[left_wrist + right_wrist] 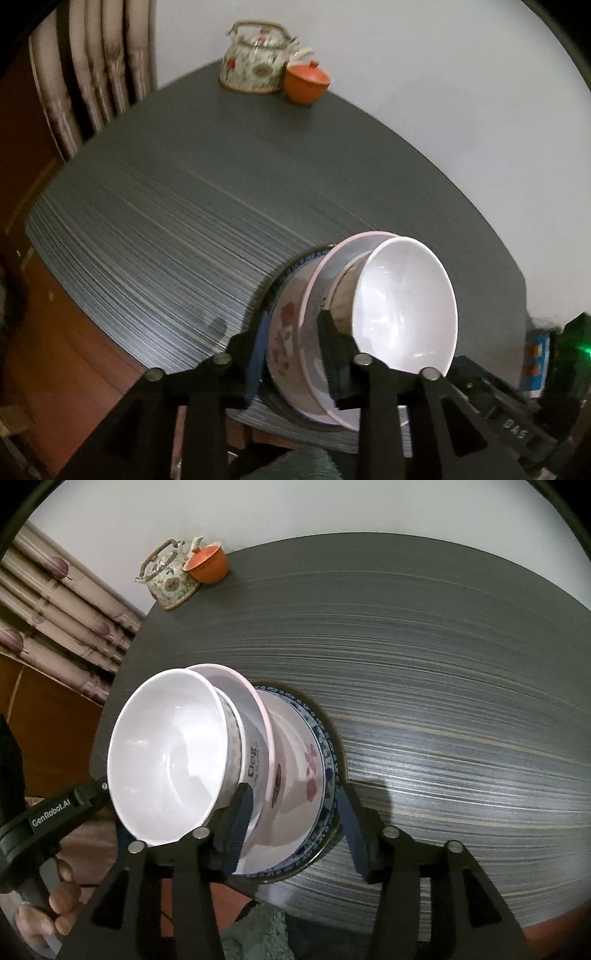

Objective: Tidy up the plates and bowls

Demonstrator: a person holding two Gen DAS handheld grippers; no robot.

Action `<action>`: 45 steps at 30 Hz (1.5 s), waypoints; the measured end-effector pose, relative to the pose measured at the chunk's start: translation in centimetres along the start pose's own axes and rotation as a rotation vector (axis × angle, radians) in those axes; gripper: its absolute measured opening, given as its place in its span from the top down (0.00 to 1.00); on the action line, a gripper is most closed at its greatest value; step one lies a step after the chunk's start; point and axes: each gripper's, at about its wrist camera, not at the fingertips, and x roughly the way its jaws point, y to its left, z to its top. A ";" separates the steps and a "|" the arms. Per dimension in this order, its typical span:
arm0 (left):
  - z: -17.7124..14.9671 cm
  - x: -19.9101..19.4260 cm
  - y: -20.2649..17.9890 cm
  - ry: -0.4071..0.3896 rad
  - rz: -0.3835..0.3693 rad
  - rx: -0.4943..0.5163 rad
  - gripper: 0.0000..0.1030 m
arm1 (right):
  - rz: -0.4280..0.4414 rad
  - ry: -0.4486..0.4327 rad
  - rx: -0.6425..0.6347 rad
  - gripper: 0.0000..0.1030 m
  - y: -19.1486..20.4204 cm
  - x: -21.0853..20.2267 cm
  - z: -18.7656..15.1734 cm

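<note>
Near the table's front edge stands a stack. A blue-patterned plate (pixel 327 738) is at the bottom, then a flowered dish (pixel 295 746), a pink-rimmed bowl (pixel 255 716) and a white bowl (pixel 166 749) on top. In the left wrist view my left gripper (pixel 291 354) is open astride the rims of the flowered dish (pixel 288 325) and the pink-rimmed bowl (pixel 332 266), beside the white bowl (pixel 402 306). My right gripper (pixel 295 827) is open at the opposite side. One finger sits inside the pink-rimmed bowl, the other stands apart outside the blue plate.
A flowered teapot (pixel 255 59) and an orange cup (pixel 306 81) stand at the far edge of the dark streaked table (pixel 184 221). A curtain (pixel 55 627) hangs to the left. A hand (pixel 55 904) grips the left tool's handle. Green fuzzy cloth (pixel 258 930) lies below the table edge.
</note>
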 end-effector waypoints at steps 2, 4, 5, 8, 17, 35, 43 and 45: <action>-0.4 -1.0 -0.3 -0.034 0.035 0.029 0.66 | 0.011 -0.012 -0.007 0.47 -0.1 -0.6 -0.2; -0.9 -1.8 -0.7 -0.062 0.072 0.058 0.64 | 0.008 -0.031 -0.020 0.38 -0.2 -1.3 -0.6; -1.2 -2.2 -0.9 -0.075 0.088 0.070 0.59 | 0.007 -0.039 -0.026 0.36 -0.2 -1.7 -0.8; -2.2 -3.2 -1.5 -0.112 0.131 0.104 0.50 | 0.005 -0.066 -0.046 0.28 -0.2 -2.6 -1.4; -4.4 -3.6 -3.8 -0.108 0.167 0.142 0.41 | 0.033 -0.121 -0.137 0.01 0.5 -3.4 -4.0; -6.8 -2.7 -7.1 -0.095 0.205 0.216 0.40 | 0.008 -0.108 -0.223 0.00 1.8 -2.8 -7.5; -7.0 -2.9 -7.4 -0.088 0.239 0.215 0.40 | 0.003 -0.111 -0.242 0.00 2.4 -2.7 -7.7; -7.0 -2.8 -7.4 -0.088 0.241 0.215 0.40 | 0.005 -0.111 -0.242 0.00 2.4 -2.7 -7.7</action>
